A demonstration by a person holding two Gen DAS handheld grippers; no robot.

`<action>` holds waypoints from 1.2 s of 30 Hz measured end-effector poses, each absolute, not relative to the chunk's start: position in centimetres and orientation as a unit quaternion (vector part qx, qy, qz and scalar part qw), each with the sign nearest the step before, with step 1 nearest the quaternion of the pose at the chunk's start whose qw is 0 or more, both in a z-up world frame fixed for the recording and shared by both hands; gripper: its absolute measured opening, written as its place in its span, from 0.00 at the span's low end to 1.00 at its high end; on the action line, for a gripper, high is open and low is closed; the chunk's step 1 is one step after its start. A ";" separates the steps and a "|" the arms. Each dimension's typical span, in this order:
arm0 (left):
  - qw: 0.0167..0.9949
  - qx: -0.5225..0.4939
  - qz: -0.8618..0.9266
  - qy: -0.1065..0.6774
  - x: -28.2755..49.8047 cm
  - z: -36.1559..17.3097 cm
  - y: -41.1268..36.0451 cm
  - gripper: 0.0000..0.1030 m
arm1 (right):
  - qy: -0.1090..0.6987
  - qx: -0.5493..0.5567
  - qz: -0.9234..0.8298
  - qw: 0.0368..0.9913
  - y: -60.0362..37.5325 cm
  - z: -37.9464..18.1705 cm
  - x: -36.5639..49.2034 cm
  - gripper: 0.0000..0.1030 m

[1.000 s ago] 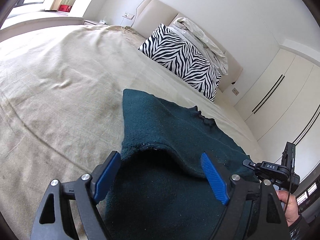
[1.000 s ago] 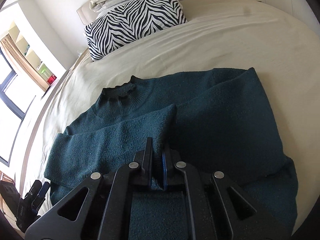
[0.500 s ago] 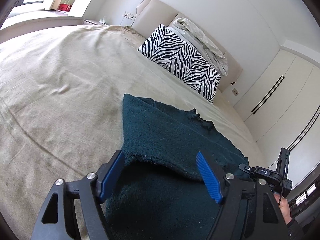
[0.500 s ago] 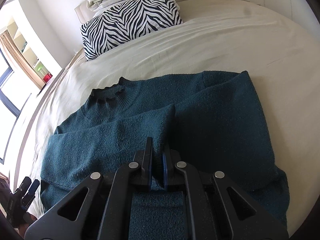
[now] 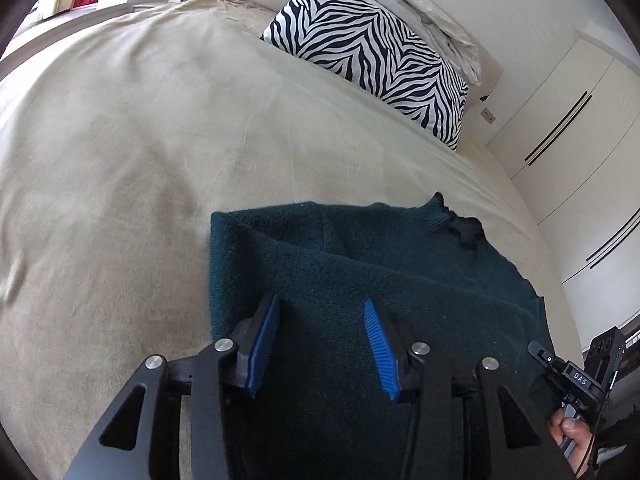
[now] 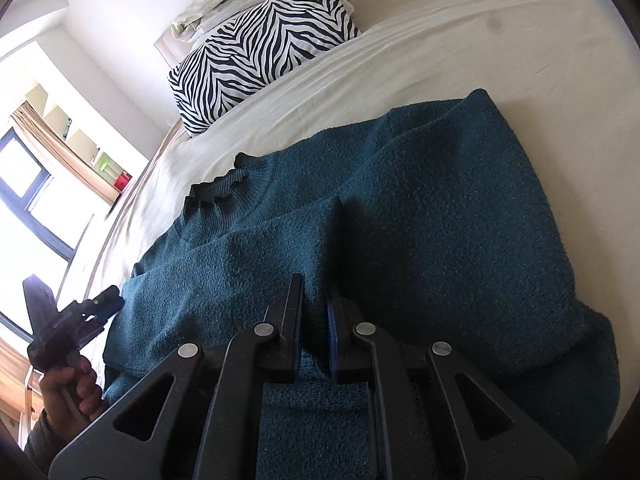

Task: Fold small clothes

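Dark teal knitted sweater (image 6: 400, 208) lay spread on the beige-sheeted bed (image 5: 120, 152), its ruffled collar toward the zebra-striped pillow (image 5: 372, 52) at the head edge. Left tool (image 5: 320, 344), blue pads partly apart, was closing with sweater fabric between them. Right tool (image 6: 314, 320) was pinched nearly closed on a sweater fold. Its body read "DAS" in the left view.

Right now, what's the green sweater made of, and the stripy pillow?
The sweater looks like a soft knit, maybe wool or acrylic: fuzzy matte surface, ribbed frilly collar. The zebra pillow looks like smooth woven cloth, likely cotton, with a flat printed pattern and no shine. I can't be sure of either fibre by sight.
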State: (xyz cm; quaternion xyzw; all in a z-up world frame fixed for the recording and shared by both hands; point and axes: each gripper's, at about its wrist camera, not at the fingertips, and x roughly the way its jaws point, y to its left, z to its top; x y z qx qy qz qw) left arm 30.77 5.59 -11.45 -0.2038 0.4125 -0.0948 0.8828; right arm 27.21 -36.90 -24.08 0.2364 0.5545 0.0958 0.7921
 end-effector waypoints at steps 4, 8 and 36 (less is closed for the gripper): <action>0.889 -0.200 -0.094 0.401 29.9 -10.9 5.7 0.37 | 0.560 0.231 0.095 0.790 -37.1 -23.4 27.3 0.10; 0.906 -0.189 -0.102 0.363 27.3 -8.6 5.5 0.51 | 0.528 0.248 0.108 0.805 -37.0 -20.2 26.9 0.12; 0.876 -0.238 -0.077 0.412 3.9 -9.4 12.3 0.70 | 0.536 0.181 0.089 0.820 -34.2 -12.8 9.2 0.56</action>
